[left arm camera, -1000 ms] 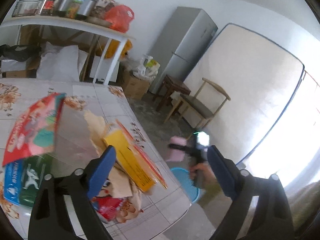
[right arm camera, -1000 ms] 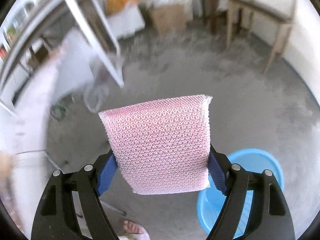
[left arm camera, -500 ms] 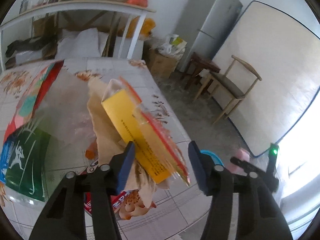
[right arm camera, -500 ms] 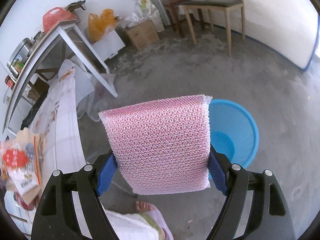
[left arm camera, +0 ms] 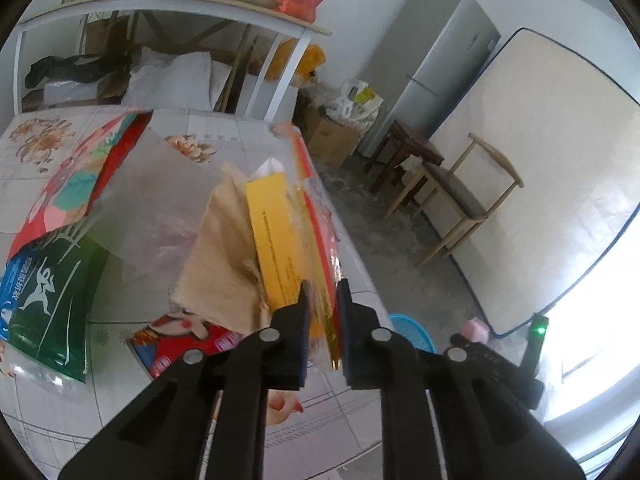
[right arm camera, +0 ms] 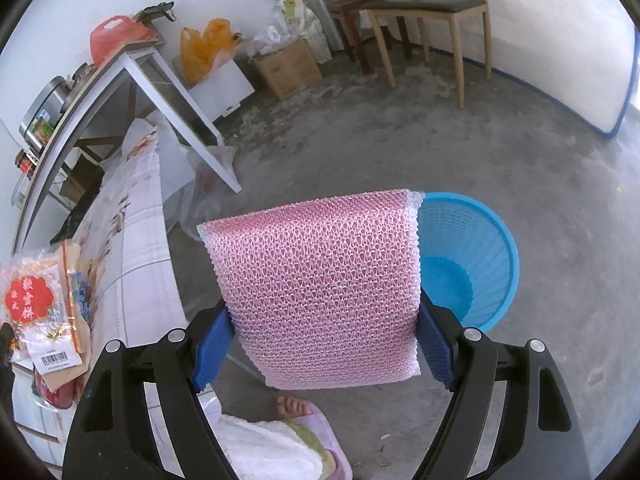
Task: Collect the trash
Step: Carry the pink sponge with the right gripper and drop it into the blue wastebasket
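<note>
Now the left gripper (left arm camera: pixel 322 308), wide a second ago, is clamped on the yellow packet (left arm camera: pixel 280 248) above the table (left arm camera: pixel 340 424). Pink sponge (right arm camera: pixel 320 292) stays gripped between the right gripper's (right arm camera: pixel 324 344) pads, beside the blue basket (right arm camera: pixel 480 264), whose interior only the right view shows.

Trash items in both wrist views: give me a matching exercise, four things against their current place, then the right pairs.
Things:
1. pink mesh scouring pad
2. yellow snack packet
3. blue waste basket
4. green printed bag

Places:
A. lying on the tiled table
B. standing on the concrete floor
C. pinched in the left gripper
D. held between the jaws of the right gripper

Pairs: 1-D, 2-C, 3-B, 4-A
</note>
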